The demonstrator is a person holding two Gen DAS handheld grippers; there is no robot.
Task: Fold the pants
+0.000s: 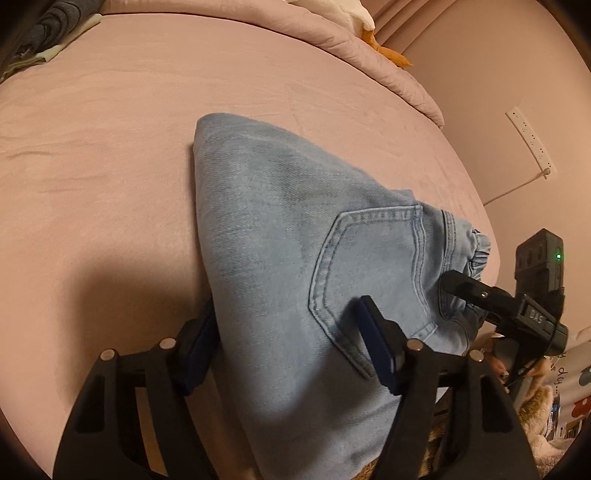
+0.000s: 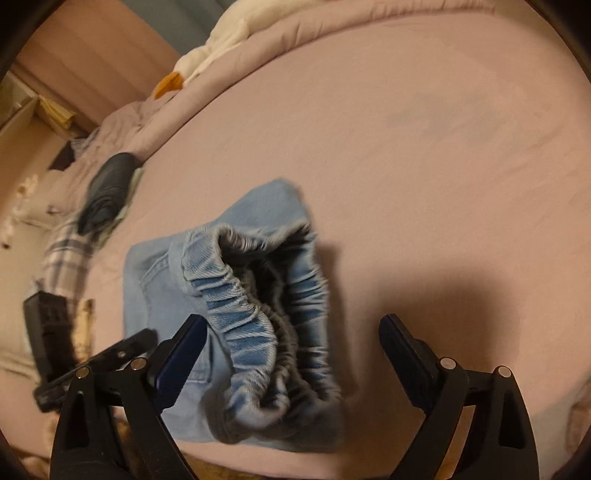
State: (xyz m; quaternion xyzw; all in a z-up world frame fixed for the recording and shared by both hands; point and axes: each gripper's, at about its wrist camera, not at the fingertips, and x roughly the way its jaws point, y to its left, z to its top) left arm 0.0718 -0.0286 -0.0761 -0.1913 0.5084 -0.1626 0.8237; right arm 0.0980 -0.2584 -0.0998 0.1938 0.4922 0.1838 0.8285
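Observation:
Light blue jeans (image 1: 280, 221) lie folded on the pink bed sheet (image 1: 110, 147), back pocket (image 1: 373, 266) facing up. My left gripper (image 1: 286, 332) straddles their near end: its left pad sits at the fabric's edge and its right pad rests on the pocket, with the jaws still apart. In the right wrist view the elastic waistband (image 2: 243, 314) bunches up between the wide-open fingers of my right gripper (image 2: 291, 325); the left finger is next to it and the right finger is well clear. One right-gripper finger (image 1: 461, 288) shows beside the waistband in the left wrist view.
A pink duvet (image 1: 369, 48) and a white plush toy with orange parts (image 1: 369, 26) lie at the far side of the bed. Dark folded clothes (image 2: 107, 184) and a plaid cloth (image 2: 66, 251) sit at the bed's left. A power strip (image 1: 528, 140) hangs on the wall.

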